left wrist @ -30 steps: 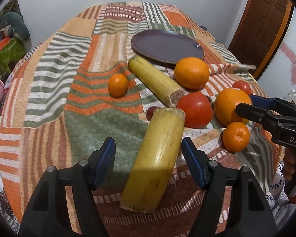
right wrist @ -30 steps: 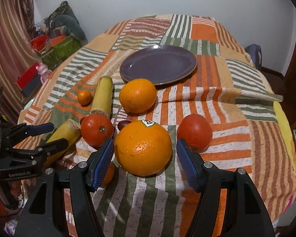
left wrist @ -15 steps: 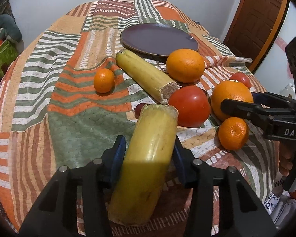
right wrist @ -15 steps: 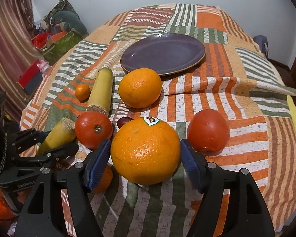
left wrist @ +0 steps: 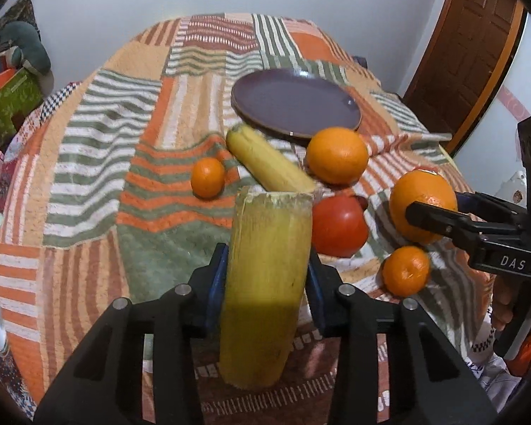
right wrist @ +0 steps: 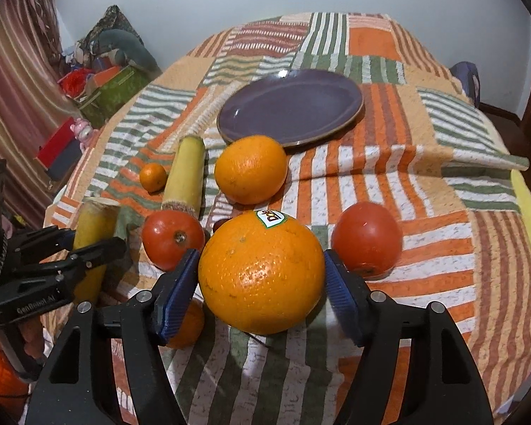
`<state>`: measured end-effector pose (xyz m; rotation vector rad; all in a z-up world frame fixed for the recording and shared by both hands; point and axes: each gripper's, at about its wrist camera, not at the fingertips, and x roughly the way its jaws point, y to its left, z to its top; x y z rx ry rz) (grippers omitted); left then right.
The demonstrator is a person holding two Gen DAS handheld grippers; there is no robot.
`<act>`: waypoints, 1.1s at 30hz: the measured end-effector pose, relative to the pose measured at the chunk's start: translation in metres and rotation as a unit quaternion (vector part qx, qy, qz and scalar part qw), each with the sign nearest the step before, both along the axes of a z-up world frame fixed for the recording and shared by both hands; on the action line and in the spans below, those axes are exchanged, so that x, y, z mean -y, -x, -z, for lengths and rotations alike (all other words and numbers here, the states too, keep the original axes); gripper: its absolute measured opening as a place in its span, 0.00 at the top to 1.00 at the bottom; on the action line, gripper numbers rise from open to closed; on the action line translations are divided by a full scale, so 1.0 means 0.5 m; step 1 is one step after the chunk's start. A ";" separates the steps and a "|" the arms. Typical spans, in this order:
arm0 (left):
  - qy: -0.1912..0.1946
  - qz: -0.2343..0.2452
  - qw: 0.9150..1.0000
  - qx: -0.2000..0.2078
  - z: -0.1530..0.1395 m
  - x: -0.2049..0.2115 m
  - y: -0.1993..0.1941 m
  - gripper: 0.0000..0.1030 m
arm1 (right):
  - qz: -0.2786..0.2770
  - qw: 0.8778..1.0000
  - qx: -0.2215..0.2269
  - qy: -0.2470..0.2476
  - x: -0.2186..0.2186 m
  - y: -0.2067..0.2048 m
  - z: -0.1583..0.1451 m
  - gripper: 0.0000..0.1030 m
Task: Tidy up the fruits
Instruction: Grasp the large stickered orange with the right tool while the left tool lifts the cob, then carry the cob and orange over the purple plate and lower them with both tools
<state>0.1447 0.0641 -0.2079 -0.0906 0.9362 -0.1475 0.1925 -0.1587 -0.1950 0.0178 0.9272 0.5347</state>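
The left gripper is clamped on the banana piece, its long axis pointing far toward the purple plate. The right gripper squeezes the stickered orange; the plate lies straight beyond.

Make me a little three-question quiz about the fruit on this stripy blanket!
1. True or false: the purple plate has fruit on it.
2. What do the left tongs grip?
A) a tomato
B) a yellow banana piece
C) a small tangerine
3. Fill in: the stickered orange sits between the right tongs' blue ____.

Key: 1 false, it holds nothing. 2 B. 3 pads; they press its sides, and the left view shows it lifted off the blanket.
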 end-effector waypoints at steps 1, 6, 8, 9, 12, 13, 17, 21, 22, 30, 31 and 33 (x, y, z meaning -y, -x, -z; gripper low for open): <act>0.000 0.000 1.000 0.004 -0.008 0.000 0.002 0.61 | 0.001 1.000 0.005 -0.002 0.003 0.001 -0.007 0.35; -0.003 0.003 1.000 0.029 -0.051 0.005 0.007 0.62 | 0.009 0.999 0.031 -0.012 0.018 0.004 -0.044 0.36; -0.003 0.004 0.999 0.043 -0.073 0.007 0.007 0.62 | 0.012 0.999 0.042 -0.015 0.023 0.003 -0.058 0.36; -0.005 0.005 0.999 0.050 -0.083 0.010 0.005 0.62 | 0.014 0.999 0.048 -0.016 0.025 0.002 -0.064 0.36; -0.010 0.009 0.998 0.065 -0.107 0.019 -0.001 0.62 | 0.021 0.998 0.060 -0.018 0.032 -0.004 -0.080 0.36; -0.011 0.010 0.997 0.071 -0.115 0.022 -0.004 0.62 | 0.022 0.998 0.062 -0.019 0.033 -0.006 -0.085 0.36; -0.013 0.010 0.996 0.091 -0.146 0.029 -0.020 0.62 | 0.027 0.996 0.077 -0.020 0.041 -0.017 -0.106 0.36; -0.009 0.010 0.994 0.104 -0.168 0.033 -0.040 0.62 | 0.033 0.994 0.097 -0.020 0.046 -0.031 -0.130 0.36; -0.009 0.011 0.994 0.108 -0.174 0.035 -0.046 0.62 | 0.034 0.994 0.103 -0.020 0.047 -0.032 -0.137 0.36; -0.014 0.012 0.991 0.129 -0.205 0.042 -0.101 0.62 | 0.039 0.988 0.147 -0.023 0.049 -0.066 -0.186 0.36; -0.014 0.012 0.991 0.130 -0.207 0.042 -0.109 0.62 | 0.040 0.987 0.151 -0.023 0.049 -0.072 -0.190 0.36; -0.012 0.012 0.991 0.132 -0.211 0.041 -0.127 0.62 | 0.041 0.986 0.158 -0.023 0.047 -0.086 -0.197 0.36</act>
